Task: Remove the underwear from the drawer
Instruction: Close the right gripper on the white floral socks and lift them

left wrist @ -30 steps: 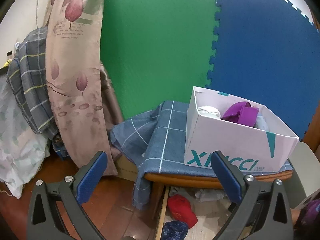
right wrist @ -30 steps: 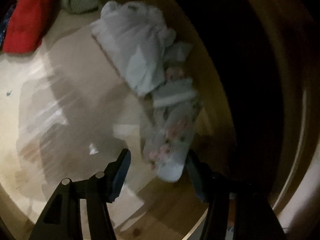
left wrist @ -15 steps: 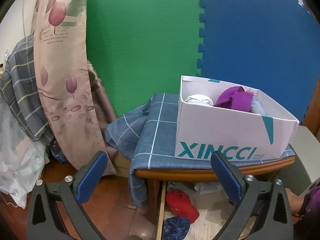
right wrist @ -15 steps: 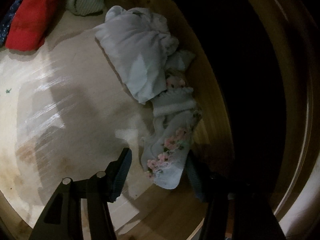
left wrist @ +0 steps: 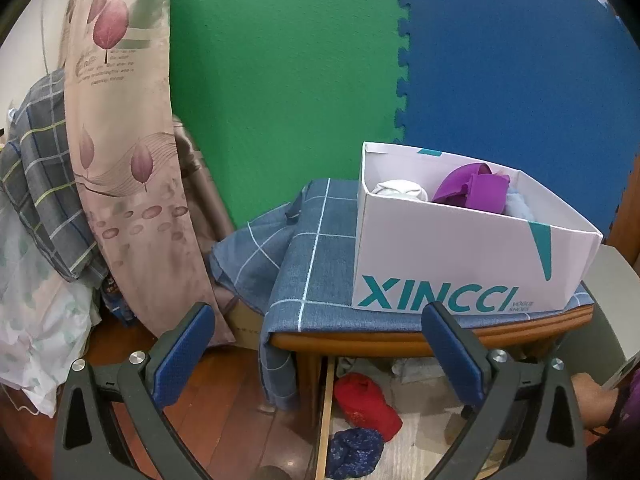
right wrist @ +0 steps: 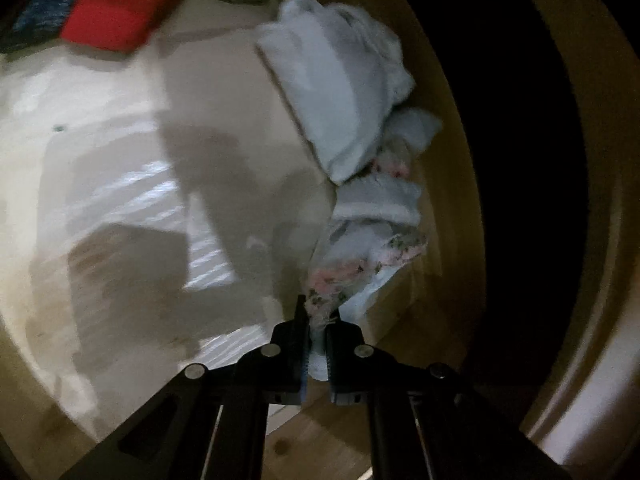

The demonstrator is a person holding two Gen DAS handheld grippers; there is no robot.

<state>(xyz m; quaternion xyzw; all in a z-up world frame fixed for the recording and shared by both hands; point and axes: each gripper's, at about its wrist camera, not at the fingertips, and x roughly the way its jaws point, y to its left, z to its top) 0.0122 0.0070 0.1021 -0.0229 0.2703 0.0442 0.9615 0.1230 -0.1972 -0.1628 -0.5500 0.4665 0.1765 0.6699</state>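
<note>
Right gripper pinched tight on floral underwear trailing ahead of its fingers in the drawer; left gripper wide open, empty.

White box (clothes inside) sits on checked cloth; drawer open below.

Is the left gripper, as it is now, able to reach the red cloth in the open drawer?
Probably yes. The left gripper is open and empty, and the red cloth lies uncovered in the open drawer below the tabletop; nothing visible blocks the way down to it.
</note>
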